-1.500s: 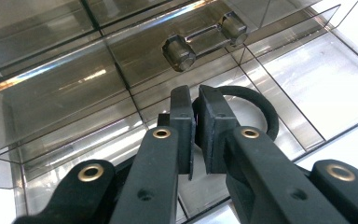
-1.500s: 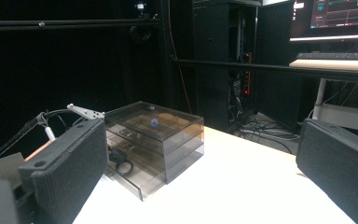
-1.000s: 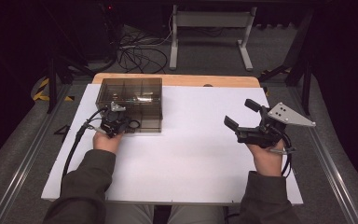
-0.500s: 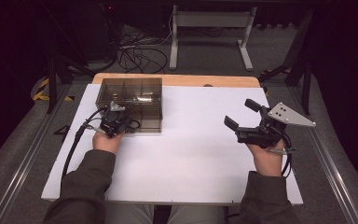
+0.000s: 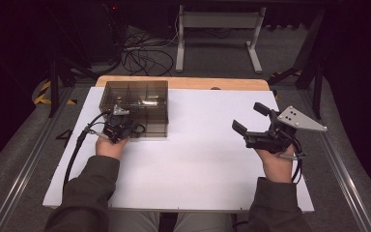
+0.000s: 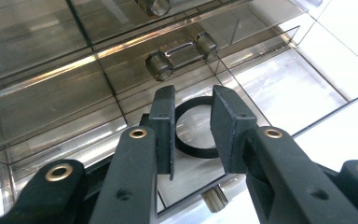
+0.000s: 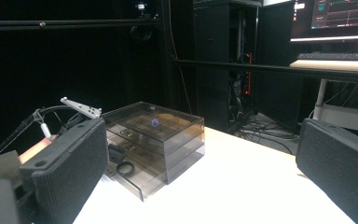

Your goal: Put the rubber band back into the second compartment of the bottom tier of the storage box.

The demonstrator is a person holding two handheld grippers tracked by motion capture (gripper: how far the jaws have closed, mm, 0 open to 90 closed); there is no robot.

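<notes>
A smoky transparent drawer box (image 5: 140, 99) stands at the back left of the white table top (image 5: 198, 164). My left gripper (image 5: 125, 126) is at its front, where the bottom drawer (image 6: 279, 88) is pulled out. In the left gripper view the left gripper (image 6: 193, 100) is open a little, its jaws hovering just above a black ring (image 6: 196, 153) lying in that drawer. The ring (image 7: 125, 168) and the box (image 7: 158, 135) also appear in the right gripper view. My right gripper (image 5: 249, 117) is held at the table's right side, wide open with nothing between its jaws.
The drawer above has a chrome handle (image 6: 179, 53) close over the left jaws. Beyond the far table edge are cables on the floor (image 5: 145, 53) and a metal stand (image 5: 217, 29). A desk with a monitor (image 7: 340, 14) stands farther off.
</notes>
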